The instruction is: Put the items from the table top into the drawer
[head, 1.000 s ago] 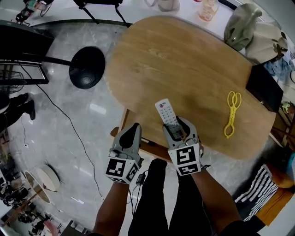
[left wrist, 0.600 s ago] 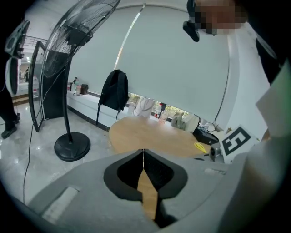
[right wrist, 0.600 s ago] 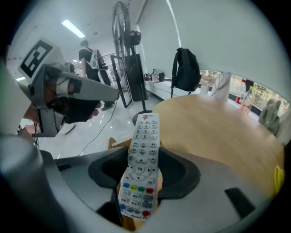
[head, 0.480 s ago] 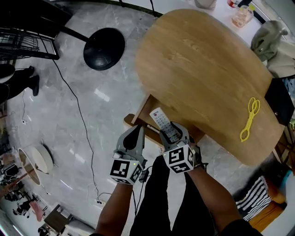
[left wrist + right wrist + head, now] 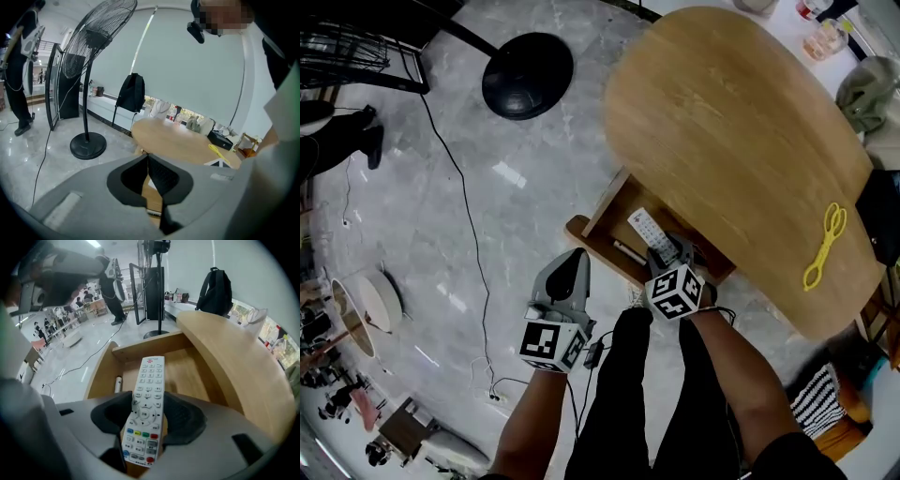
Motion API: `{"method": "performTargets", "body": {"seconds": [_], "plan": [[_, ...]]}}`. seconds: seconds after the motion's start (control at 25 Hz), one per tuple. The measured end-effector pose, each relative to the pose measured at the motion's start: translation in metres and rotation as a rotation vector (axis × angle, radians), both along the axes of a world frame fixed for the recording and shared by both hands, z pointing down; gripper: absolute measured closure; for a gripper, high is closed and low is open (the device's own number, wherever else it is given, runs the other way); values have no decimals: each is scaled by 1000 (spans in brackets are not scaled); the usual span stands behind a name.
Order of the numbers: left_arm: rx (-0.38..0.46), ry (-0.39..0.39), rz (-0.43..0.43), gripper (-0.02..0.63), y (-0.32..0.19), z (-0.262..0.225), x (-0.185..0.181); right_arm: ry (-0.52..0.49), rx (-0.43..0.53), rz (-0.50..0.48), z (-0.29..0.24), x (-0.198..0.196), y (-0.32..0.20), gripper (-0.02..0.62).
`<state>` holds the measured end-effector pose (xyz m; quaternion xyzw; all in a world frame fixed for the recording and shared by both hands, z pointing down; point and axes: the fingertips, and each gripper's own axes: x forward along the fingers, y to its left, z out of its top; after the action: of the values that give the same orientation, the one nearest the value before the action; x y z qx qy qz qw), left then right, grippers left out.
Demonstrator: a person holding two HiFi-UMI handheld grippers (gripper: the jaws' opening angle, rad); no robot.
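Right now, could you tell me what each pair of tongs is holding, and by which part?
Right tongs: the white remote, gripped across its lower half, by the navigation buttons. Left tongs: shut, holding nothing.

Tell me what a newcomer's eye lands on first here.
The white remote stands out first, clamped in the right gripper over the open drawer under the table edge. Next come the yellow tongs lying on the table's right side. The left gripper is shut and empty, left of the drawer.
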<state>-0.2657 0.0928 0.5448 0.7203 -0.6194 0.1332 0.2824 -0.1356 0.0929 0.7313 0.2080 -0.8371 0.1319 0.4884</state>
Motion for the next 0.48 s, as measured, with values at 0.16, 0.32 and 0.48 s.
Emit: {"method": "performTargets", "body": {"seconds": [0.16,0.32,0.48], "plan": [[5,1,2,586,-3,-2,-1,47,4,-59,18,-4,2,382],[1,8,-4,586,-7,-4,-2,70,-4,-88,29,-1,1,382],[1,2,2,586,-14,-5,-6,103,-16,-103,40,2,0,382]]}}
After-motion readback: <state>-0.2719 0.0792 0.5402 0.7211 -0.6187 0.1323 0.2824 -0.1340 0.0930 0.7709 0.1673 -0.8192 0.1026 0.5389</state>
